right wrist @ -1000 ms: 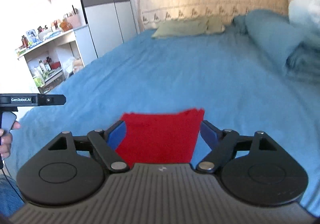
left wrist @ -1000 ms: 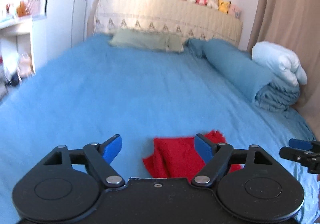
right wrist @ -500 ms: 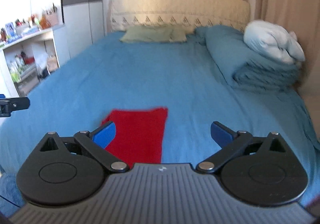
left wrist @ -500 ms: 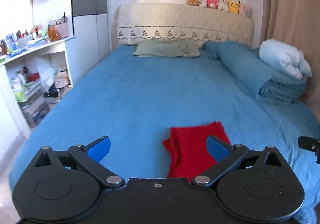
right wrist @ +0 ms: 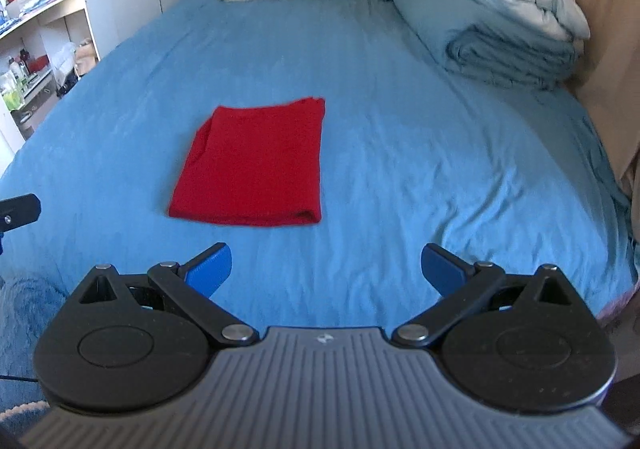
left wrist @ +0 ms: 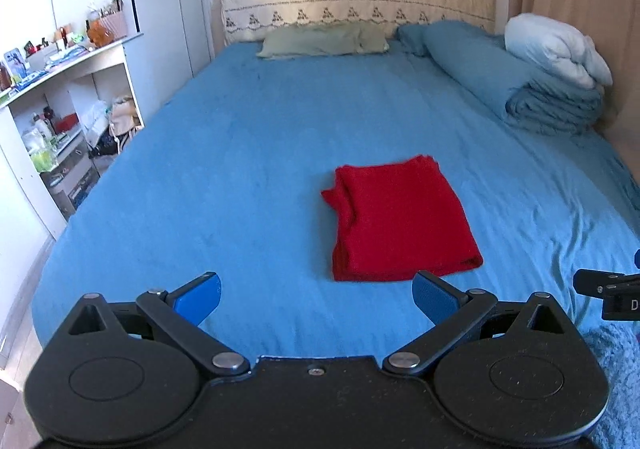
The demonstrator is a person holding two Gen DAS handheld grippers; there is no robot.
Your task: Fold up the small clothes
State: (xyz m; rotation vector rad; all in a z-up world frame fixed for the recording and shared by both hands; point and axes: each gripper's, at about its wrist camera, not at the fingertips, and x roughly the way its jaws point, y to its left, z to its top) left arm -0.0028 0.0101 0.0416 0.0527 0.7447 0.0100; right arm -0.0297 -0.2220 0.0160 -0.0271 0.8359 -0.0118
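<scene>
Where the left wrist view looks along the bed (left wrist: 248,153), the left hand-held gripper (left wrist: 316,299) hangs spread and empty, just short of the folded red garment (left wrist: 400,221), which lies flat on open blue sheet. In the right wrist view, the right hand-held gripper (right wrist: 326,269) is likewise spread, holding nothing; the garment (right wrist: 256,165) lies ahead-left, apart from the folded bedding (right wrist: 500,41).
</scene>
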